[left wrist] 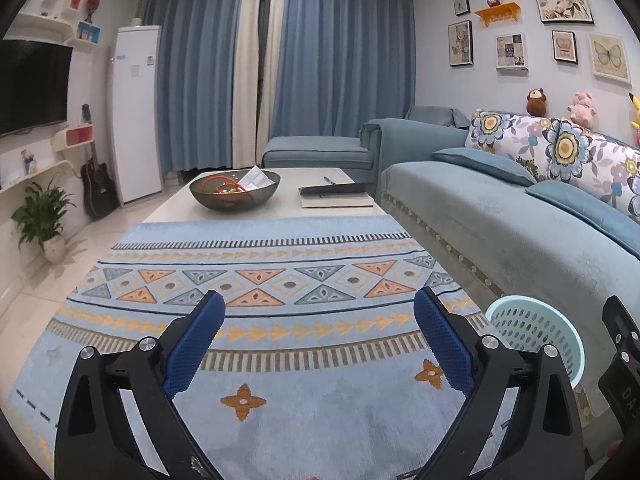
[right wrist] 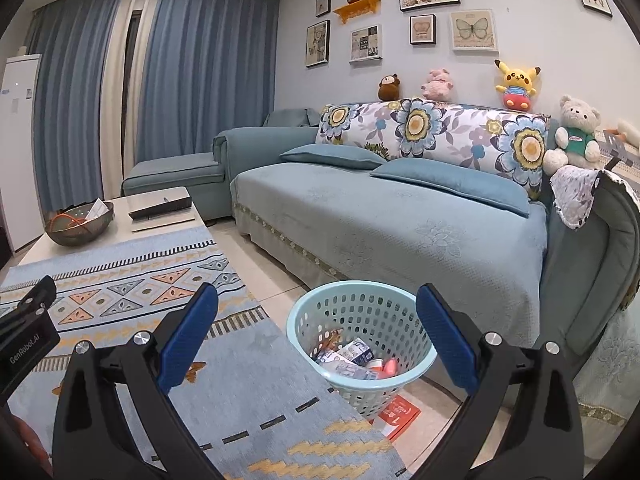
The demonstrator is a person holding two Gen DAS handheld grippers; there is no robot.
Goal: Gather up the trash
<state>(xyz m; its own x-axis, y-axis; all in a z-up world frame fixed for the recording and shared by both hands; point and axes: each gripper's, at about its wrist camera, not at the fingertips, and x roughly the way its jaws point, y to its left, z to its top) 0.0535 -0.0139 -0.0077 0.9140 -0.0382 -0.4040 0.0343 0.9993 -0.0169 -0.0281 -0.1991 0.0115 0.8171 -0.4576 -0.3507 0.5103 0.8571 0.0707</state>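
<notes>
A light blue perforated trash basket (right wrist: 362,344) stands on the floor between the table and the sofa, holding several cartons and wrappers (right wrist: 354,358). It also shows in the left wrist view (left wrist: 536,336) at the lower right. My right gripper (right wrist: 318,330) is open and empty, held above and in front of the basket. My left gripper (left wrist: 320,336) is open and empty over the patterned blue tablecloth (left wrist: 260,280). A red card (right wrist: 400,416) lies on the floor beside the basket's base.
A dark bowl (left wrist: 235,190) with an orange cable and paper sits on the white table, next to a black tray with a pen (left wrist: 336,192). A blue sofa (right wrist: 392,220) runs along the right. A potted plant (left wrist: 42,220) and guitar (left wrist: 96,184) stand at the left.
</notes>
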